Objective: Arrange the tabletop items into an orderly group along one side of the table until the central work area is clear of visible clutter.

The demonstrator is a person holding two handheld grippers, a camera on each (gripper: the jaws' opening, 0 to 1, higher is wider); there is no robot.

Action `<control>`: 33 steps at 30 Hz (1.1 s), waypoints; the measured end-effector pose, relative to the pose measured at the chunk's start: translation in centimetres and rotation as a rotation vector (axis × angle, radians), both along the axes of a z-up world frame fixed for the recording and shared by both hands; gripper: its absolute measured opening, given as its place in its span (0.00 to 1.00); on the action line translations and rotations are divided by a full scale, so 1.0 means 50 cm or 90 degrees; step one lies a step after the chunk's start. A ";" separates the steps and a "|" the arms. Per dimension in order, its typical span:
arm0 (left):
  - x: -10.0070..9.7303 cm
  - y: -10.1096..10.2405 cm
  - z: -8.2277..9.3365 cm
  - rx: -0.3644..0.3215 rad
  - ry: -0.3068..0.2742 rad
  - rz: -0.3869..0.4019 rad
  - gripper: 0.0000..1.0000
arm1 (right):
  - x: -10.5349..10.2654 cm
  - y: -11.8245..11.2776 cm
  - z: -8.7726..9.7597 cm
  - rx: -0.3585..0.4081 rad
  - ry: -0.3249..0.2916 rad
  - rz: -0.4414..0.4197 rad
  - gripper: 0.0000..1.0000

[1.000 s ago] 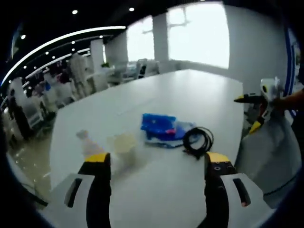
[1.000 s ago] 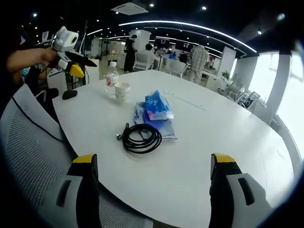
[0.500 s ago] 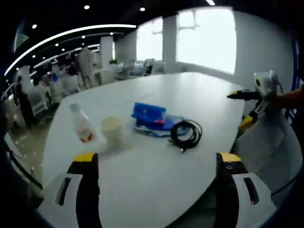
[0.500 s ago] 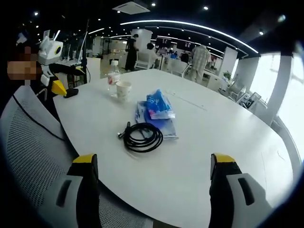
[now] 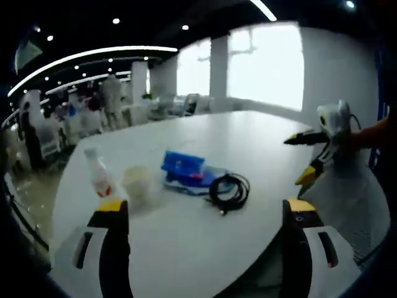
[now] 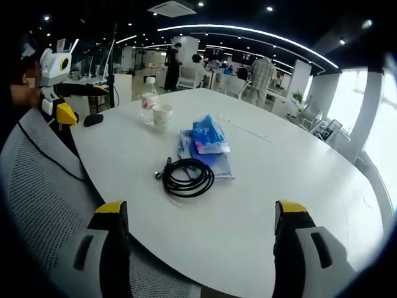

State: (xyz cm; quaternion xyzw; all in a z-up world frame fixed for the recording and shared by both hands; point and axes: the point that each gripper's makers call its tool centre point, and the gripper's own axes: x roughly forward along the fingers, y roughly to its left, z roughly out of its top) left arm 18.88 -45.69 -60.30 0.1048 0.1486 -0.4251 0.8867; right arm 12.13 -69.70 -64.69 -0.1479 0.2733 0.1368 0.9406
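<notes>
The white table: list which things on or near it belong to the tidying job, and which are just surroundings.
Belong to the job:
water bottle
paper cup
blue packet on a plastic sleeve
coiled black cable
small black object near the table's edge

Just surroundings:
mesh chair
people standing in the background

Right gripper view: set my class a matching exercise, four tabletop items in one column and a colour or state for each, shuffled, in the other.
Items:
1. cable
2. paper cup
3. bottle
4. packet

Descriptions:
A. blue, lying on a flat pouch
B. black, coiled in a loop
C. clear, upright, capped
D. pale, open-topped, upright

Pairs: 1-B, 2-D, 3-C, 4-A
</notes>
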 end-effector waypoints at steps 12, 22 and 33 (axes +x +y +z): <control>-0.007 0.005 -0.028 0.034 0.032 0.000 1.00 | -0.011 0.001 -0.027 -0.024 0.058 0.017 0.98; 0.005 0.019 -0.002 -0.014 0.026 0.033 1.00 | 0.030 0.006 0.006 -0.001 0.064 0.008 0.95; -0.002 0.006 0.020 -0.063 0.025 0.018 0.90 | 0.101 0.055 0.042 -0.020 0.036 0.062 0.95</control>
